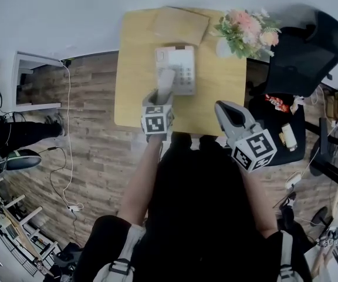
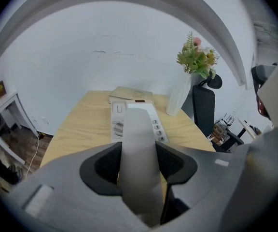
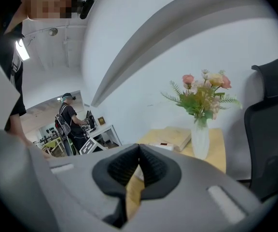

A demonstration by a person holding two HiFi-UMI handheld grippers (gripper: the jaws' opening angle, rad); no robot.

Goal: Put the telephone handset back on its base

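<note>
- A person is holding the left gripper (image 1: 160, 100) over the near half of a light wooden table (image 1: 135, 69), its jaws clenching the lower part of a grey telephone handset (image 2: 138, 144).
- The handset is pointing away from the person, its far end reaching over the near left part of the telephone base (image 2: 129, 121). Whether it is touching the base cannot be told.
- The base is sitting near the middle of the table. Its left-hand cradle is lying bare, with the keypad showing along the right side.
- The right gripper (image 3: 139, 151) is hanging off the table's near right corner, well apart from the phone. Its jaws are pressing together with nothing between them.
- A closed tan book (image 1: 181, 24) is lying at the far edge of the table, just behind the base.
- A white vase (image 2: 179, 96) of pink flowers (image 1: 246, 29) is standing at the far right corner, beside a black office chair (image 1: 303, 56).
- In the right gripper view, another person (image 3: 71, 122) with a backpack is standing at a desk far in the background.
</note>
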